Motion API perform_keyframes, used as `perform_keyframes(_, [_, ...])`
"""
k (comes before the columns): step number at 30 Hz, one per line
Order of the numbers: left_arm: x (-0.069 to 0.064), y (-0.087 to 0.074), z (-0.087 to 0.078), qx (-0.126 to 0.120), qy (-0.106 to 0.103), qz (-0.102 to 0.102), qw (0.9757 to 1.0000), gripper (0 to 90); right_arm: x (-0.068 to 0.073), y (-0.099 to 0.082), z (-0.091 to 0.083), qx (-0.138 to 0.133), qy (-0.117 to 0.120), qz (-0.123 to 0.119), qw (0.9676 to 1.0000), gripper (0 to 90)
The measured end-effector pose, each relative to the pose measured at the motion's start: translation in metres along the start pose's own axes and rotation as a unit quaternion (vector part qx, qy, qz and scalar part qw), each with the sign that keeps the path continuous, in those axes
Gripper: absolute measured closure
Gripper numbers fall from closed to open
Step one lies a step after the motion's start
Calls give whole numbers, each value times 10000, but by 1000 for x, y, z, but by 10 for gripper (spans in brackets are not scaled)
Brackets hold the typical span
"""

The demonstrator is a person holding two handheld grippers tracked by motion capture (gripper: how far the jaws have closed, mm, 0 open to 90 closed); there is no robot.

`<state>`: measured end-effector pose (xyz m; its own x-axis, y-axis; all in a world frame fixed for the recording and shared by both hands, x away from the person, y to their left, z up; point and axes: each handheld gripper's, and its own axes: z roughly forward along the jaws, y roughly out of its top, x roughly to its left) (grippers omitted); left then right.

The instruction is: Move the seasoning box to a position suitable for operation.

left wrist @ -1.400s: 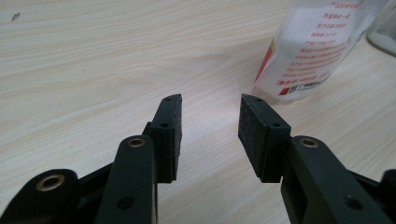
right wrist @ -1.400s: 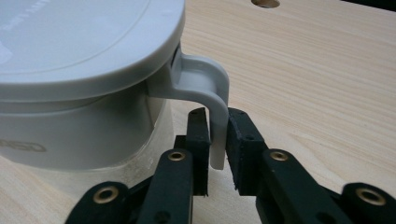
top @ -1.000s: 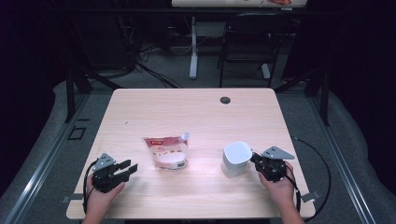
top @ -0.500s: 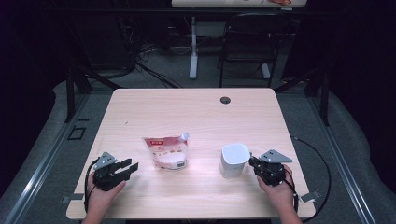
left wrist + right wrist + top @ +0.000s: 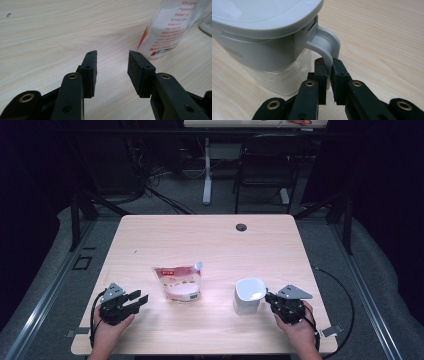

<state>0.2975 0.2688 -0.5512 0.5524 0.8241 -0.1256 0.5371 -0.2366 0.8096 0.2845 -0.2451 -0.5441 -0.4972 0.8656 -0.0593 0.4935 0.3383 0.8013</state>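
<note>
Right claw (image 5: 270, 297) grasps the curved white handle (image 5: 329, 47) of a white-lidded plastic jug with a clear lower body (image 5: 248, 296), its two black jaws pinched on either side of the handle's lower end. That jug stands upright on the pale wooden table (image 5: 210, 240) at about 4 o'clock from the table's middle. Left claw (image 5: 138, 299) rests released near the 7 o'clock corner, its jaws spread with bare wood between them. A red-and-white printed plastic pouch with a small spout (image 5: 178, 282) lies at about 6 o'clock from the middle, between the two claws and apart from both. A small dark round grommet (image 5: 241, 227) sits toward 1 o'clock.
</note>
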Motion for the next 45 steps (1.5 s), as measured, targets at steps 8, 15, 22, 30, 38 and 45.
perform_keyframes(8, [1,0,1,-26,11,-14,10000,591,5,-1,-3,17,111,53,9999,839])
perform_keyframes(15, [0,0,0,8,3,22,10000,585,7,-2,-6,67,172,31,9998,832])
perform_keyframes(22, [0,0,1,23,3,18,10000,583,2,-2,-11,-122,404,301,9987,812])
perform_keyframes(30, [0,0,1,22,0,14,10000,582,6,-1,-13,-49,360,148,9992,827])
perform_keyframes(38, [1,-1,1,2,21,-14,10000,577,4,-1,-33,-227,490,283,9981,745])
perform_keyframes(45, [1,0,2,42,24,-8,10000,574,0,5,-48,-531,380,318,9974,677])
